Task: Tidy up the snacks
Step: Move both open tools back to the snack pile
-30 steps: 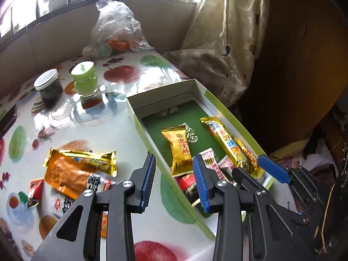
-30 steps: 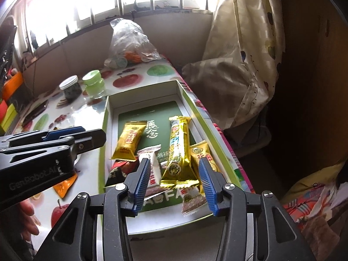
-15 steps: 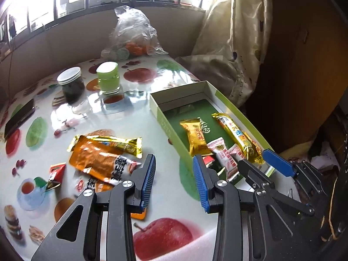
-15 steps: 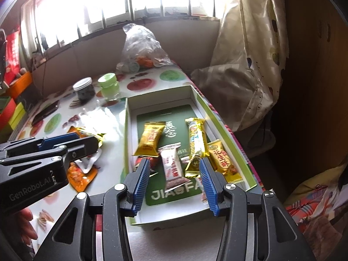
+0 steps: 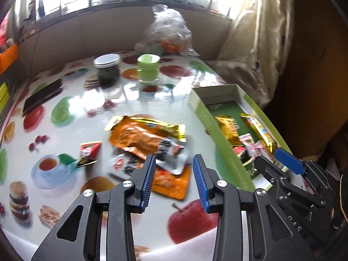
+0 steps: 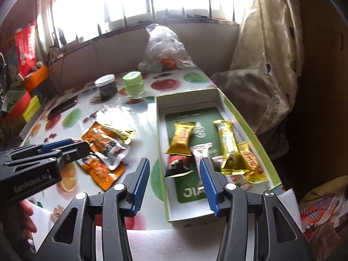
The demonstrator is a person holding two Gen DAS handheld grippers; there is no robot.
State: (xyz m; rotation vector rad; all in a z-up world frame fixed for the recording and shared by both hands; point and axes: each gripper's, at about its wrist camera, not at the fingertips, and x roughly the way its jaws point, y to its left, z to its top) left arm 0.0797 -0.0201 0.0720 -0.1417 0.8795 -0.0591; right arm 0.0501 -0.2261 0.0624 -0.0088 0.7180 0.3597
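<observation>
Left wrist view first: we saw the left tool (image 5: 174, 180) with its jaws wide apart and nothing between them, held above the fruit-print counter (image 5: 65, 113). Just beyond its fingertips lay a loose heap of snacks: an orange packet (image 5: 139, 140) on top, a gold packet (image 5: 152, 124) behind it, a white packet (image 5: 174, 158) under its near end. A small red packet (image 5: 89, 151) lay apart to the left. We noted the green box (image 5: 208, 121) to the right, holding several snacks, and the right tool (image 5: 280, 165) low beside it. A dark jar (image 5: 107, 69) and a green cup (image 5: 148, 68) stood farther back. This view was blurred.

Right wrist view: we saw the right tool (image 6: 175, 183) also spread wide and gripping nothing, poised over the box's (image 6: 162, 152) near left wall. Inside lay a gold bar (image 6: 182, 138), a long yellow bar (image 6: 228, 145), a white bar (image 6: 201, 154) and a dark red packet (image 6: 177, 166). The left tool (image 6: 71, 150) hung over the orange packet (image 6: 100, 139).
</observation>
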